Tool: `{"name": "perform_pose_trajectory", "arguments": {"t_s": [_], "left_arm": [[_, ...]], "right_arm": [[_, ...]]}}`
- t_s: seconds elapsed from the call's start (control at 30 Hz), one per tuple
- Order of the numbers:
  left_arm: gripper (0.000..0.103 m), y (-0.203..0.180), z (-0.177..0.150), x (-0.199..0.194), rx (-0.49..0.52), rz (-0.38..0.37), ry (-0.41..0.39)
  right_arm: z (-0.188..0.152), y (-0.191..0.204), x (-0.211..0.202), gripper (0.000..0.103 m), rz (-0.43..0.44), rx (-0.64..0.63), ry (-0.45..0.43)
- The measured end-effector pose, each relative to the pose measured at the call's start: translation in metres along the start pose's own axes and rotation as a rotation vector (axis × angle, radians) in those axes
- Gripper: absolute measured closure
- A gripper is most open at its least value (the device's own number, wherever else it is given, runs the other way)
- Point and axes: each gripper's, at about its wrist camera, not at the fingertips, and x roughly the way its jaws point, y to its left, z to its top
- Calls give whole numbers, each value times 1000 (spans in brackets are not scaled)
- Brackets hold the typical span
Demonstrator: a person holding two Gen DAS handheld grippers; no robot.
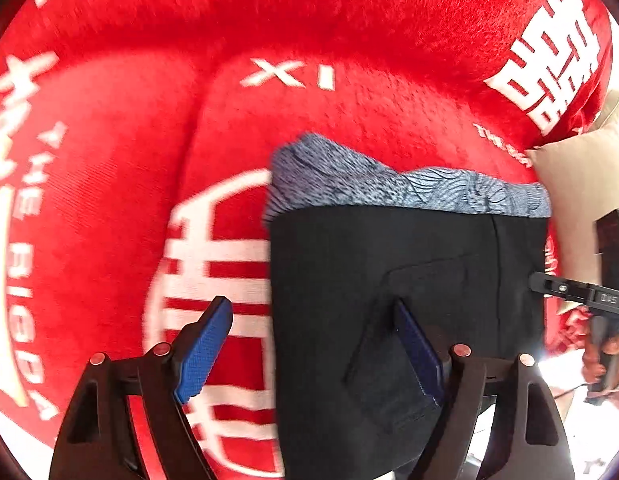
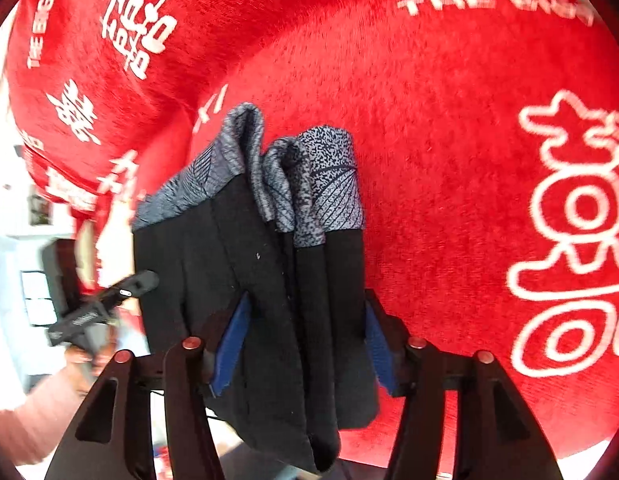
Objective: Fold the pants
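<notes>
The folded black pants [image 1: 389, 300] with a grey patterned band [image 1: 389, 188] lie on a red plush cover [image 1: 349, 112]. My left gripper [image 1: 311, 346] hangs over their left edge with its jaws wide apart. One blue pad [image 1: 203, 354] is over the red cover and the other pad [image 1: 419, 360] is over the black cloth. In the right wrist view the pants [image 2: 261, 300] lie bunched in folds between my right gripper's [image 2: 305, 346] parted fingers, and the pads do not squeeze them. Each gripper also shows at the other view's edge: the right gripper [image 1: 569, 294] and the left gripper [image 2: 109, 300].
The red cover [image 2: 449, 140] with white printed characters fills both views and rises into a back cushion. A beige cushion [image 1: 581, 184] sits at the right. A hand [image 1: 607, 356] and a pink sleeve [image 2: 29, 420] hold the grippers. Bright white floor or furniture [image 2: 13, 264] shows past the left edge.
</notes>
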Motion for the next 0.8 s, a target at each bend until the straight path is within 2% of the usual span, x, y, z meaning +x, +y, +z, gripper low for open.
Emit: {"name": "perform_pose_trajectory", "arguments": {"t_s": [0.03,0.1,0.2,0.3,0.4,0.47,0.57,0.67,0.77,0.8], "left_arm": [[20,-3,-2,-8,12,36,-16],[20,-10,-3,-22,26,75,-54],[20,-20,-16,-44,38,35,-83],[20,-43,-31,-47,76,-15,-71],[20,-59,-44,-35,114,-37,-46],[20,-63,-48,-18,111,-29,-22],[20,-58,-51,1,105,4,3],[20,-60,-50,7,118,14,18],[20,-67,-52,6,147,53,23],[20,-67,-52,6,148,60,25]], "right_arm": [[-1,4,-1,37,-33,-9,-4],[-4,11,-6,30,-154,-25,-12],[-16,25,-17,28,-318,-61,-44],[-28,42,-28,28,-404,-91,-79],[-44,58,-44,30,-370,-94,-139],[-53,66,-48,43,-309,-105,-153],[-56,70,-31,53,-269,-94,-97],[-56,50,-6,54,-277,-13,-24],[-55,38,-3,49,-246,54,-29],[-55,39,-5,46,-260,49,-28]]}}
